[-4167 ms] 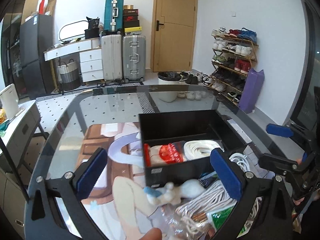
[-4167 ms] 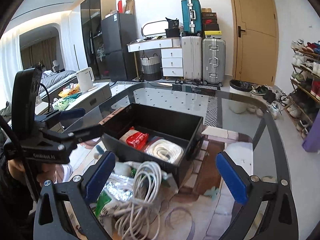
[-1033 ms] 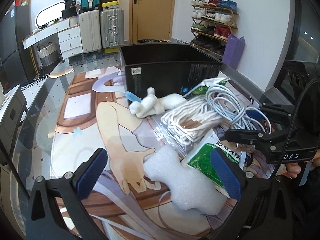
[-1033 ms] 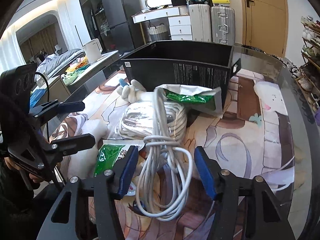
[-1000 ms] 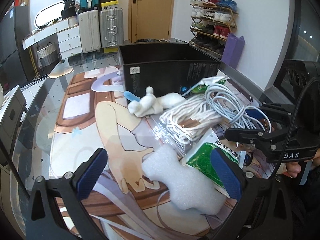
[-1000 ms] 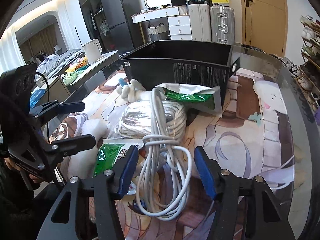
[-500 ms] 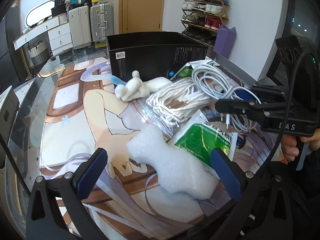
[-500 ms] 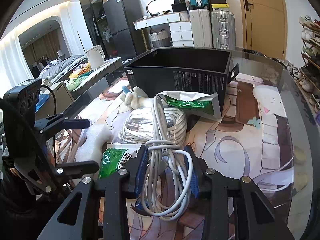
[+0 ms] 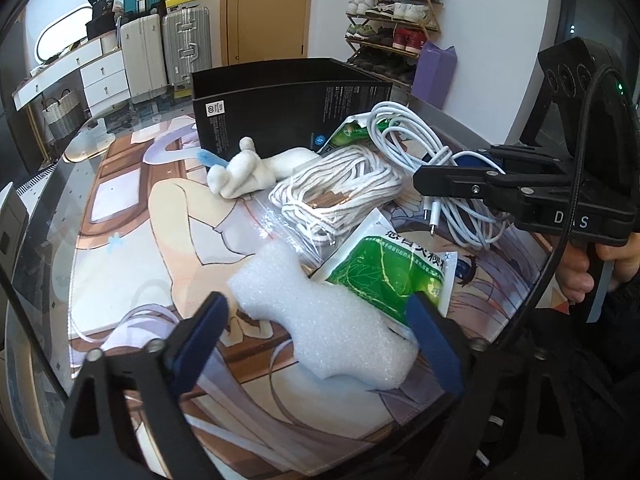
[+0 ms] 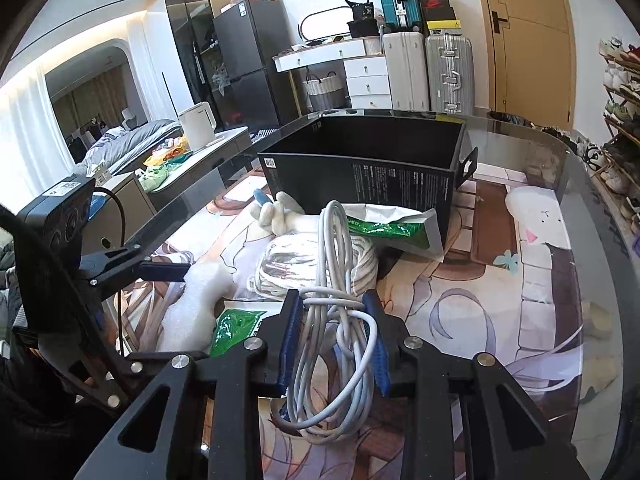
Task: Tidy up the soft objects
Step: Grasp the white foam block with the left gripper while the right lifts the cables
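Observation:
My right gripper is shut on a coiled white charging cable, also seen in the left wrist view. My left gripper is open around a white foam piece, its pads beside it without pressing. The foam also shows in the right wrist view. A white rope bundle, a green packet, a second green packet and a white plush toy lie in front of the black box.
The items lie on a printed mat on a glass table. The black box stands open at the far side. Suitcases, drawers and a shoe rack stand beyond the table.
My right gripper has closed on the white cable. My left gripper has moved down and forward so its fingers straddle the foam piece, and narrowed somewhat.

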`<action>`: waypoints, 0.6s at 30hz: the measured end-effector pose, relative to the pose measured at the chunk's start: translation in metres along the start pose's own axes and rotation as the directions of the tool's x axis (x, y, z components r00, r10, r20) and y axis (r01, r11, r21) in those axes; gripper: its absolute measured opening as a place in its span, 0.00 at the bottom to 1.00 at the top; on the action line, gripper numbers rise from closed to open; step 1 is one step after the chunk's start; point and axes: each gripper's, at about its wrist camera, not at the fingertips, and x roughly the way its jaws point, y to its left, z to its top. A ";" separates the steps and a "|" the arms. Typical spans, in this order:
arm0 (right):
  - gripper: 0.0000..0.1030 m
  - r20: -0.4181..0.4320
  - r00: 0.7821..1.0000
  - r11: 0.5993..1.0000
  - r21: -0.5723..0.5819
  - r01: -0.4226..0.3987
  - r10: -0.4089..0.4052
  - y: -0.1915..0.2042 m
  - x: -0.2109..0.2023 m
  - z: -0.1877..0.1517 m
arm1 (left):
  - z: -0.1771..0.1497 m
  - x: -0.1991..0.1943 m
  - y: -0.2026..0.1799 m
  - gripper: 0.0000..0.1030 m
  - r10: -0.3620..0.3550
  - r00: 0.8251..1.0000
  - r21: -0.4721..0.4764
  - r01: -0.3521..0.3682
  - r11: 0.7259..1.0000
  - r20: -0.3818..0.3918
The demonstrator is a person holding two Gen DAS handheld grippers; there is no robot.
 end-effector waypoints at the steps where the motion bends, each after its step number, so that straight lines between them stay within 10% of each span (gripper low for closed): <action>1: 0.30 0.003 1.000 1.000 0.000 -0.001 0.001 0.000 -0.001 0.000 | 0.000 -0.001 0.000 0.77 -0.006 1.000 -0.002 0.006 1.000 0.003; 11: 0.30 0.030 1.000 1.000 0.002 0.002 -0.002 -0.001 -0.010 0.001 | 0.003 -0.007 0.003 0.54 -0.007 0.999 0.000 0.007 1.000 0.035; 13: 0.30 0.034 0.999 1.000 0.002 0.000 -0.001 -0.001 -0.010 0.003 | 0.004 -0.009 0.005 0.34 -0.011 0.999 -0.006 0.011 1.000 0.041; 18: 0.30 0.041 0.999 1.000 0.000 -0.002 0.002 -0.001 -0.011 0.003 | 0.004 -0.008 0.012 0.36 0.000 0.999 -0.024 0.001 1.000 0.044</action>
